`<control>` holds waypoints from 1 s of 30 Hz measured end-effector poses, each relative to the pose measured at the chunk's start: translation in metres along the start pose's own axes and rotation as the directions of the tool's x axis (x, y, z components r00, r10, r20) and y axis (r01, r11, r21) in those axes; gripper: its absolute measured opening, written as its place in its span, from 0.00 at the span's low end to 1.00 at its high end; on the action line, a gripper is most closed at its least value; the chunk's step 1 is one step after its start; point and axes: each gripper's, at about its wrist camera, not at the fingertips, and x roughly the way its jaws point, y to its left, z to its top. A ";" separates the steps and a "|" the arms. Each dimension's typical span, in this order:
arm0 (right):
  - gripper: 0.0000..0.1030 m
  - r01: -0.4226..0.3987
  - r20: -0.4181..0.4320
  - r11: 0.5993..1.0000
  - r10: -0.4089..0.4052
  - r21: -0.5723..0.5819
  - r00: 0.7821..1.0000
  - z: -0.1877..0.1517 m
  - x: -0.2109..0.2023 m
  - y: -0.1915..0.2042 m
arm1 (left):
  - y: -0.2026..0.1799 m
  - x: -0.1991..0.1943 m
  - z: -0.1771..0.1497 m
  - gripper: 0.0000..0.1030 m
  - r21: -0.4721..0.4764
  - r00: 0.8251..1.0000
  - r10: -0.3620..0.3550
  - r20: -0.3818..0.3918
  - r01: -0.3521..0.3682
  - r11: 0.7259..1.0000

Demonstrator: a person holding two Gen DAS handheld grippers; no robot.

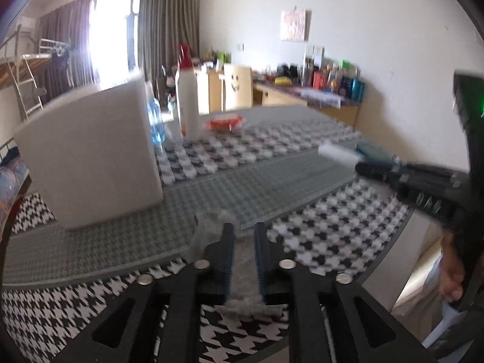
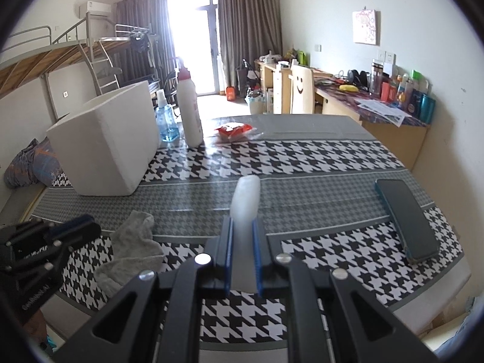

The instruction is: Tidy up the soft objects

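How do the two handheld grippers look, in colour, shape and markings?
Both the left gripper and the right gripper are black, with angular linkage arms, silver round rivets and blue pads on the fingers. The left one carries small white lettering on its side.

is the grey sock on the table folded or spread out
Crumpled, neither folded nor spread: the grey fabric sock lies bunched in loose uneven folds on the houndstooth tablecloth, beside the left gripper.
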 end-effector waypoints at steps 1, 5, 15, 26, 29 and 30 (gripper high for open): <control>0.15 0.000 -0.001 1.000 0.000 0.003 1.000 0.000 0.000 -0.001 | -0.002 0.004 -0.002 0.35 0.005 1.000 -0.002 -0.020 0.002 1.000; 0.15 0.000 0.001 1.000 0.000 0.006 1.000 -0.001 0.001 -0.002 | -0.010 0.019 -0.013 0.41 0.031 0.998 -0.007 -0.070 0.009 0.999; 0.15 -0.008 -0.005 1.000 0.008 0.007 1.000 -0.004 0.001 0.000 | -0.011 0.036 -0.021 0.54 0.038 0.992 -0.001 -0.124 0.006 0.999; 0.15 -0.019 -0.006 1.000 0.018 -0.005 1.000 -0.005 0.002 0.002 | -0.010 0.042 -0.019 0.68 0.028 0.991 0.011 -0.135 -0.007 1.000; 0.15 -0.020 -0.008 1.000 0.020 -0.005 1.000 -0.006 0.002 0.001 | -0.010 0.043 -0.019 0.55 0.036 0.990 0.037 -0.133 -0.032 0.999; 0.15 -0.020 -0.008 1.000 0.020 -0.005 1.000 -0.006 0.002 0.002 | -0.009 0.043 -0.019 0.42 0.038 0.990 0.048 -0.131 -0.044 0.998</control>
